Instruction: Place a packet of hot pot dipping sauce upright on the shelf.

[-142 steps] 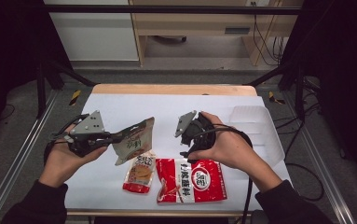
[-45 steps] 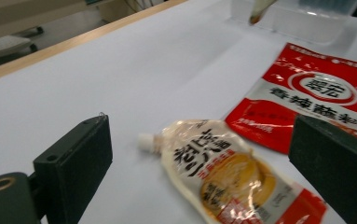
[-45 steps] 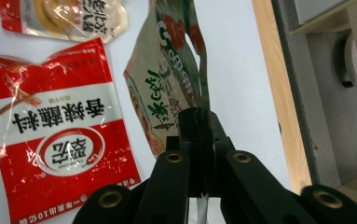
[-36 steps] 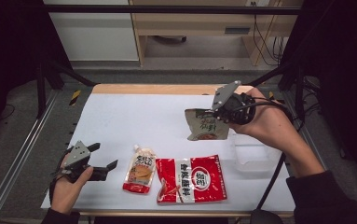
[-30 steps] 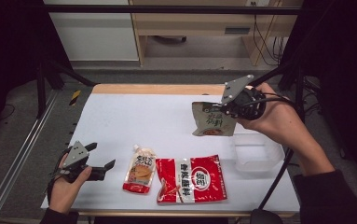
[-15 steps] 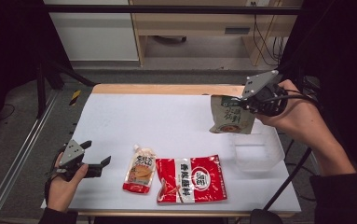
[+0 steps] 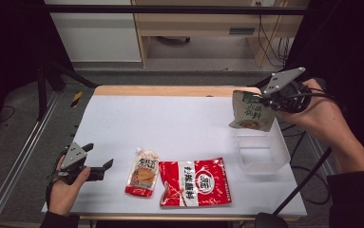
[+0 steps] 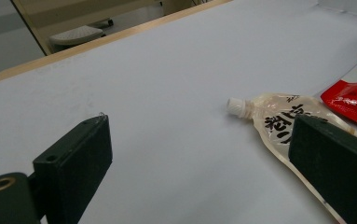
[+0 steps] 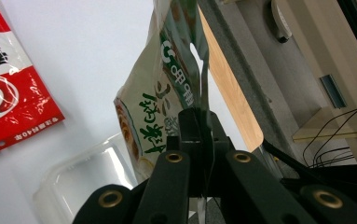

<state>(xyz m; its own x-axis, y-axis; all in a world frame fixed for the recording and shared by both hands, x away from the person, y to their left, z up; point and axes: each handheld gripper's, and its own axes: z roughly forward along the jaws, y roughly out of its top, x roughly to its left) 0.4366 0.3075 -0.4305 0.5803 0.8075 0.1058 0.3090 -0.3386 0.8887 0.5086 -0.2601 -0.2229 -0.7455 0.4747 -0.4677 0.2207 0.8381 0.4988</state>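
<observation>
Hidden in part behind the right gripper [image 7: 271, 100]: the top edge of one green-and-cream pouch [image 7: 251, 111], pinched between closed jaws, hanging above the clear plastic tub [image 7: 263, 152]. Left of the tub, flat on the white table [image 7: 170, 123]: one spouted pouch [image 7: 143, 171], one glossy red packet [image 7: 195, 182]. Farther left, left gripper [image 7: 104, 167] wide open, empty.

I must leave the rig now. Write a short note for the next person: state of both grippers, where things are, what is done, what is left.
Right gripper: shut on the green pouch, held in the air over the clear container at the table's right side.
Left gripper: open, holding nothing, low at the near left.
On the table: spouted pouch and red packet, side by side.
Done: nothing is in the container.
Left, probably: drop the green pouch in; perhaps the other two.
</observation>
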